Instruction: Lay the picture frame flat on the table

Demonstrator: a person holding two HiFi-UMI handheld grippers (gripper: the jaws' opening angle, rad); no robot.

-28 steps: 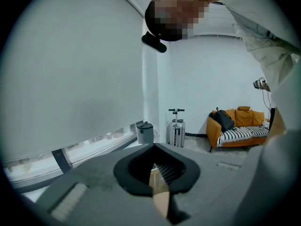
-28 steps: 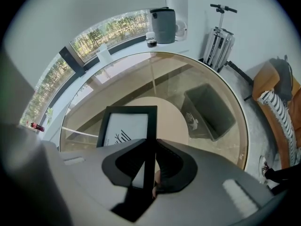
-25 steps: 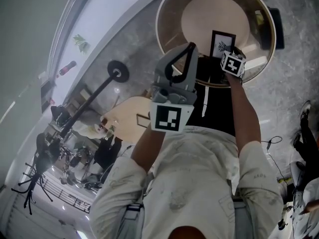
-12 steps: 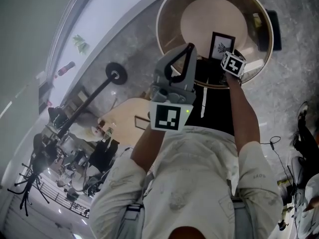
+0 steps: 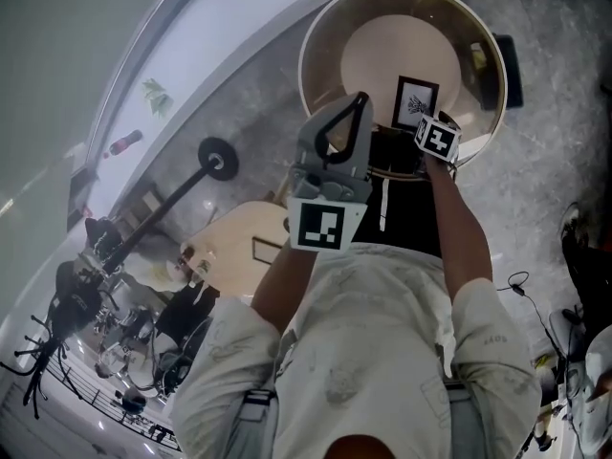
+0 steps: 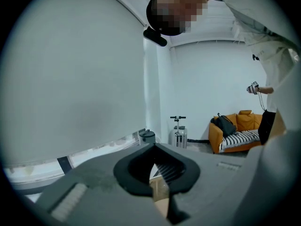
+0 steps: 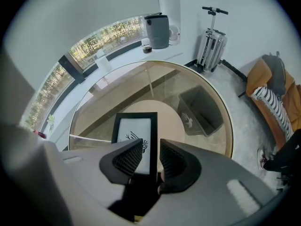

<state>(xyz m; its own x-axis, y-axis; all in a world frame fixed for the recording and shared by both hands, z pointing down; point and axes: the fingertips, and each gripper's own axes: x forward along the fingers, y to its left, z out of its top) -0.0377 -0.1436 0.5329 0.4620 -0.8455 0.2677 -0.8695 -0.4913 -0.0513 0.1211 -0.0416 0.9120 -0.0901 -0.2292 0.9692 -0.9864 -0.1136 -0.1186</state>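
The black picture frame (image 5: 414,103) with a white print lies flat on the round glass table (image 5: 316,36). In the right gripper view the frame (image 7: 134,133) reaches in between the jaws by its right edge. My right gripper (image 7: 151,144) is opening, and its pads stand clear of that edge with a gap on both sides. Seen from the head, this gripper (image 5: 427,124) hovers over the frame's near right corner. My left gripper (image 5: 360,98) is held up in front of my chest, well away from the table. It (image 6: 154,147) is shut and empty.
A dark bin (image 7: 200,109) and a round wooden base (image 5: 382,55) show through the glass top. Behind the table stand a grey appliance (image 7: 157,29) and a scooter with a suitcase (image 7: 211,36). An orange sofa (image 7: 277,93) is at right, a low wooden table (image 5: 239,237) at left.
The head view has shifted a little. The right gripper stays at the frame's near right corner and the frame lies flat throughout. The left gripper has not moved.
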